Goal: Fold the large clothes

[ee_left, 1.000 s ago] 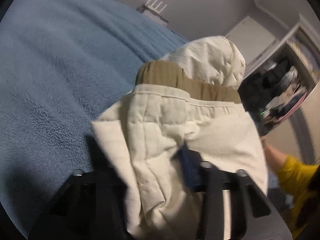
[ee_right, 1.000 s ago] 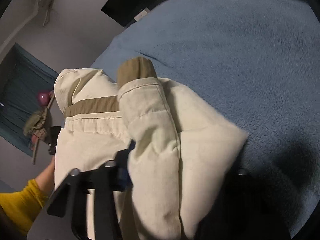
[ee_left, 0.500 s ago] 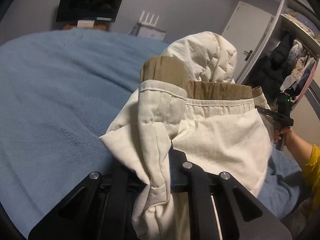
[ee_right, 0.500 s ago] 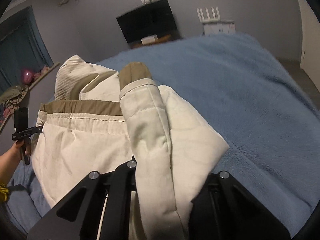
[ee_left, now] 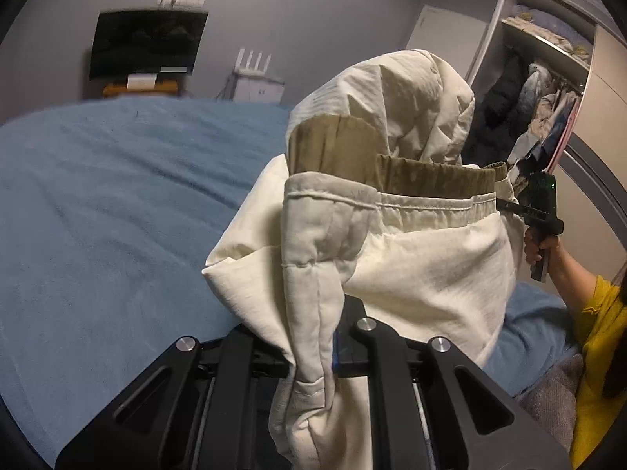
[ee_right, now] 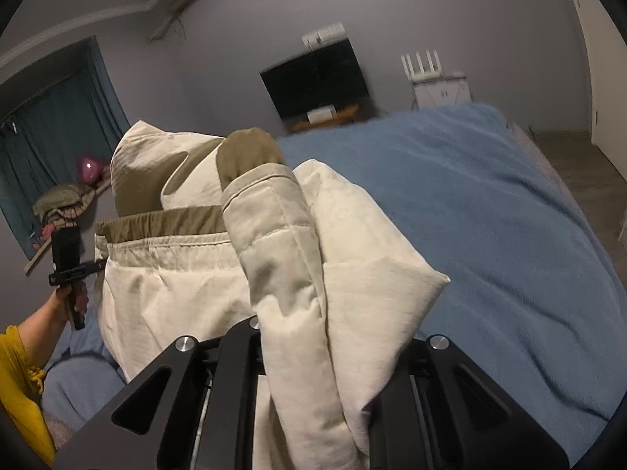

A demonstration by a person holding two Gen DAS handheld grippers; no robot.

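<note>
A cream hooded jacket (ee_left: 415,250) with tan cuffs and hem is held up in a folded bundle over the blue bed (ee_left: 117,215). My left gripper (ee_left: 313,352) is shut on its sleeve side. My right gripper (ee_right: 313,356) is shut on the other side of the jacket (ee_right: 188,282). Each gripper also shows at the far edge of the other's view: the right one in the left wrist view (ee_left: 537,211), the left one in the right wrist view (ee_right: 70,266). The hood (ee_left: 403,98) stands up behind the hem.
The blue fleece blanket (ee_right: 490,215) covers the bed under the jacket. A dark TV (ee_left: 145,43) and a white router (ee_left: 254,62) stand at the far wall. An open wardrobe (ee_left: 540,90) with clothes is at the right. Dark curtains (ee_right: 51,129) hang at the left.
Both grippers have lifted and tilted up with the jacket. The views went from looking down on the blanket to looking level across the room. The grip is unchanged.
</note>
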